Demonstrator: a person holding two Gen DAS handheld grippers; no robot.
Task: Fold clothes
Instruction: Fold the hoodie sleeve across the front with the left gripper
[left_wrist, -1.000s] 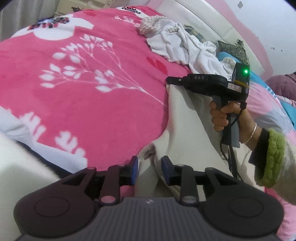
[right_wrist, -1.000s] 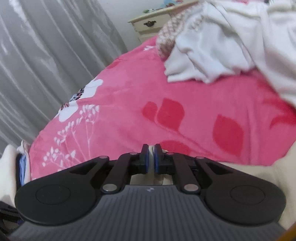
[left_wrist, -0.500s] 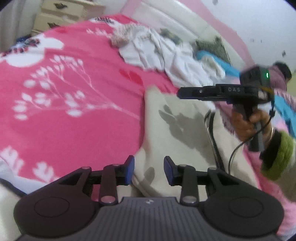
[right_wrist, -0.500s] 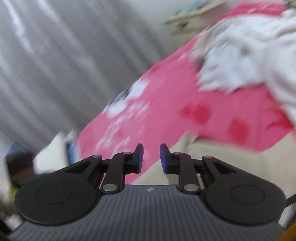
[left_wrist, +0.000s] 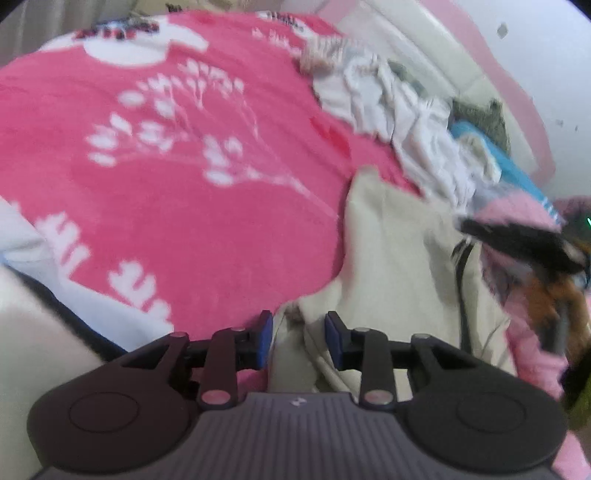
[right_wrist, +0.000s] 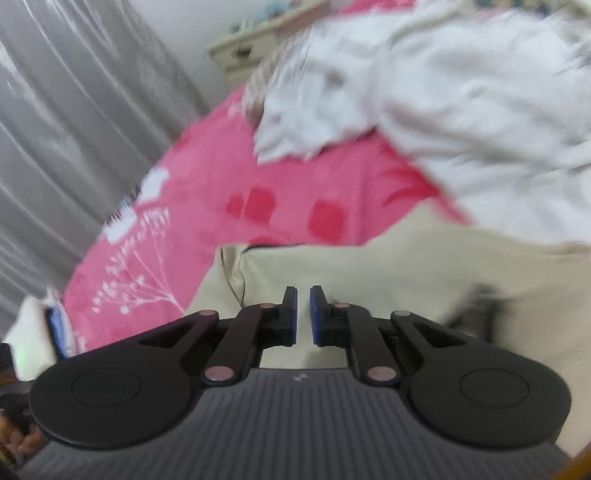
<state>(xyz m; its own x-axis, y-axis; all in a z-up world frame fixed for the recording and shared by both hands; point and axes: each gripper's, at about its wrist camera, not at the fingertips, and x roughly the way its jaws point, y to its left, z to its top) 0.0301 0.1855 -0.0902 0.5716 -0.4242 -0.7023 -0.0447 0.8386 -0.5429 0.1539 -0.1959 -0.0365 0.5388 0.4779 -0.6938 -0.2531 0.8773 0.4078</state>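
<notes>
A cream garment (left_wrist: 399, 258) lies flat on the pink floral blanket (left_wrist: 184, 184). My left gripper (left_wrist: 299, 339) hangs open over its near corner, where a fold of the cloth shows between the blue pads without being pinched. In the left wrist view my right gripper (left_wrist: 469, 225) is a dark blur at the right edge, held in a person's hand above the garment's far side. Its own view shows the right gripper (right_wrist: 303, 314) above the cream garment (right_wrist: 369, 266), its jaws closing to a thin slit with nothing between them.
A heap of white clothes (left_wrist: 406, 122) (right_wrist: 461, 110) lies beyond the garment near the padded headboard (left_wrist: 424, 48). A dark cable (left_wrist: 460, 288) trails across the cream cloth. A grey curtain (right_wrist: 74, 110) and a cream dresser (right_wrist: 251, 51) stand past the bed's far side.
The right gripper let go of the garment's far edge, opening briefly and then narrowing again. It rose and swung right, away from that edge. The left gripper stayed at the near corner.
</notes>
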